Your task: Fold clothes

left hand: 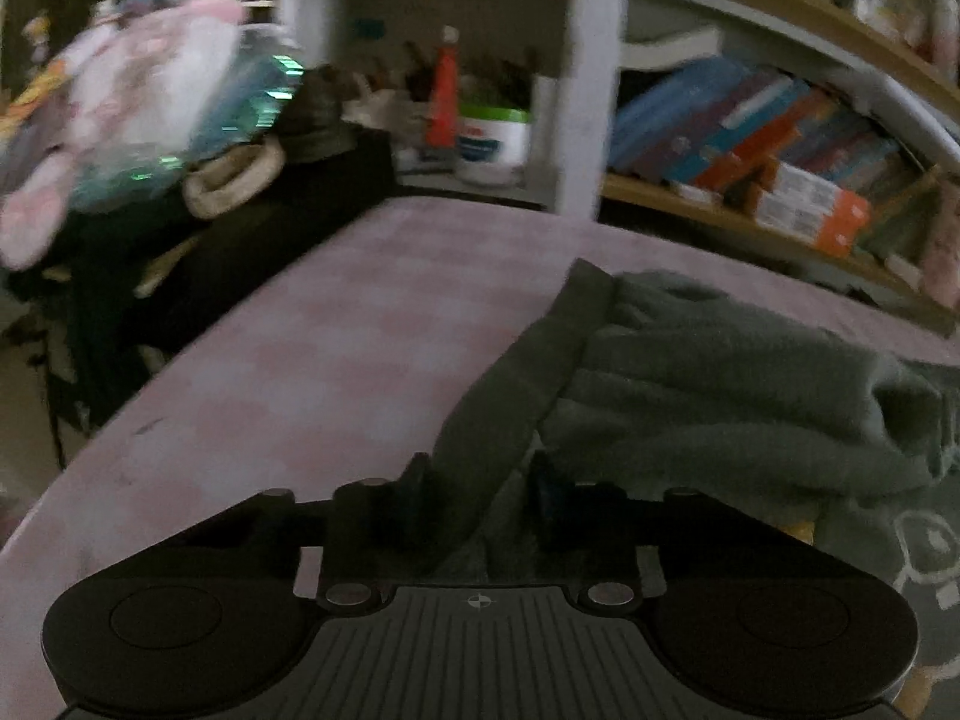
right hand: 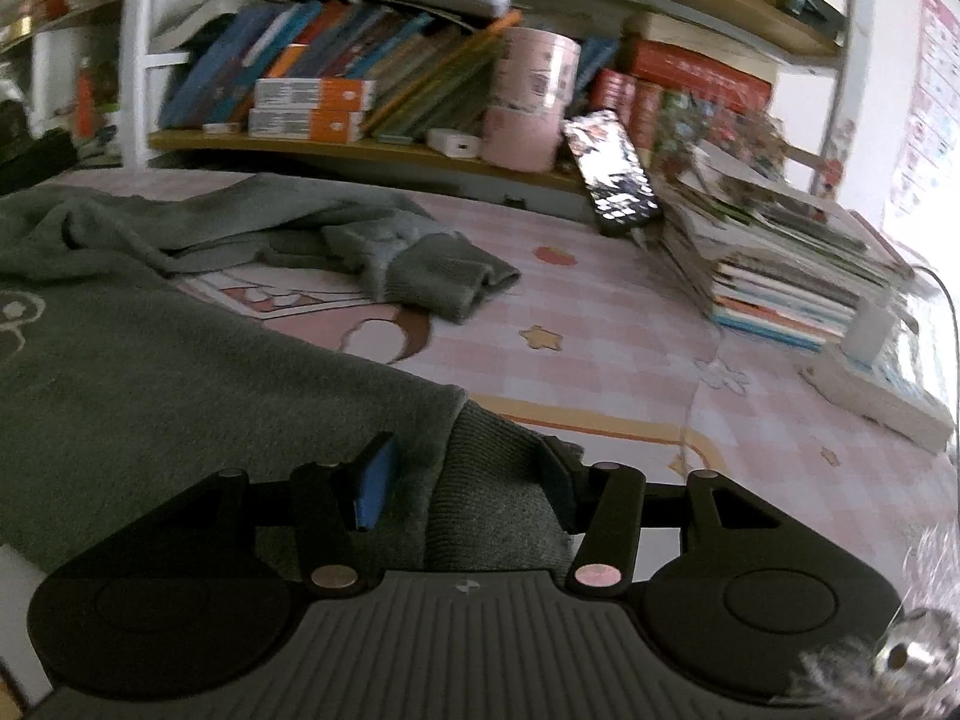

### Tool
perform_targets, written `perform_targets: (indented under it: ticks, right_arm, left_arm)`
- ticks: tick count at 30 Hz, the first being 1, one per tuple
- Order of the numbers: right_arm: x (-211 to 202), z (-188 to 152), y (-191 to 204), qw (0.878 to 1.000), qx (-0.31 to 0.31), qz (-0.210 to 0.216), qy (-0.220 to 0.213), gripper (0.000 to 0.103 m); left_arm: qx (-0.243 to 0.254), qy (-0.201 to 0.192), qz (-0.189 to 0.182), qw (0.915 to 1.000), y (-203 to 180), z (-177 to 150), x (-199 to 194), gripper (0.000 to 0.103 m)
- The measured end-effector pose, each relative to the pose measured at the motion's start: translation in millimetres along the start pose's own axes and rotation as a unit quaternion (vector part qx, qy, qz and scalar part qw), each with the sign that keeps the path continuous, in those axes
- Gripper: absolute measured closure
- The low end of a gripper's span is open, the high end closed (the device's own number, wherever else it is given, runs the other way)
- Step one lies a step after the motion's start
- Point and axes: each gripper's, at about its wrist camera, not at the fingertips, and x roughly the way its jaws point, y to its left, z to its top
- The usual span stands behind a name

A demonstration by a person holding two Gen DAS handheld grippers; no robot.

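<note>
Two pink tubs (right hand: 531,99) stand stacked among shelf books (right hand: 336,60).

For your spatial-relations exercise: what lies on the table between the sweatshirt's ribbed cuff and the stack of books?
Right wrist view: between the cuff and the books is only bare pink checked tablecloth.

The sweatshirt (right hand: 150,372) between the fingers (right hand: 375,480) is dark grey-green, with a pale outline drawing near its left edge and a ribbed hem of the same colour. Beyond the fingertips the table cover (right hand: 600,330) is pink-and-white check with yellow stars, a red strawberry and a brown-and-white cartoon figure. One finger pad is blue; the gripper bodies are black.
</note>
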Motion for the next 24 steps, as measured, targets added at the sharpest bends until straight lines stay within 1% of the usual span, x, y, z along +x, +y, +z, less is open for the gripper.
perform_targets:
  ticks: [3, 5, 6, 9, 11, 13, 14, 16, 18, 19, 21, 23, 24]
  right_arm:
    - [-2, 2, 10, 0.999, -0.006, 0.052, -0.007, 0.051]
    - [-1, 5, 19, 0.997, -0.013, 0.076, -0.01, 0.05]
    - [0, 6, 24, 0.997, -0.016, 0.081, -0.011, 0.05]
    - [5, 11, 34, 0.996, -0.025, 0.084, -0.011, 0.049]
    - [7, 13, 36, 0.996, -0.025, 0.082, -0.01, 0.048]
    - [8, 14, 36, 0.996, -0.023, 0.083, -0.01, 0.047]
    - [7, 13, 35, 0.996, -0.021, 0.086, -0.01, 0.047]
    - [8, 13, 32, 0.996, -0.016, 0.09, -0.007, 0.044]
    - [9, 12, 29, 0.996, -0.01, 0.094, -0.005, 0.039]
    - [9, 12, 28, 0.995, -0.009, 0.096, -0.004, 0.038]
    - [10, 12, 30, 0.995, -0.012, 0.096, -0.001, 0.035]
    - [10, 12, 32, 0.995, -0.016, 0.095, 0.001, 0.032]
    - [11, 12, 32, 0.995, -0.018, 0.094, 0.002, 0.032]
  left_arm:
    - [-0.021, -0.006, 0.038, 0.999, 18, -4, -8, 0.077]
    - [-0.028, -0.007, 0.06, 0.9978, 30, -7, -13, 0.077]
    - [-0.028, -0.007, 0.067, 0.9973, 34, -8, -14, 0.077]
    - [-0.019, -0.004, 0.074, 0.9971, 39, -9, -18, 0.071]
    - [-0.009, -0.003, 0.085, 0.9964, 38, -8, -20, 0.056]
    - [-0.005, -0.016, 0.102, 0.9947, 38, -6, -26, 0.047]
    - [-0.007, -0.026, 0.104, 0.9943, 37, -4, -32, 0.047]
    - [-0.016, -0.054, 0.095, 0.9939, 35, 0, -46, 0.047]
    - [-0.011, -0.08, 0.079, 0.9936, 24, 4, -57, 0.047]
    - [-0.007, -0.091, 0.069, 0.9934, 18, 6, -63, 0.046]
    - [0.006, -0.104, 0.039, 0.9938, 3, 10, -68, 0.045]
    - [0.022, -0.115, -0.001, 0.9931, -16, 13, -70, 0.037]
    - [0.029, -0.116, -0.018, 0.9927, -24, 13, -68, 0.036]
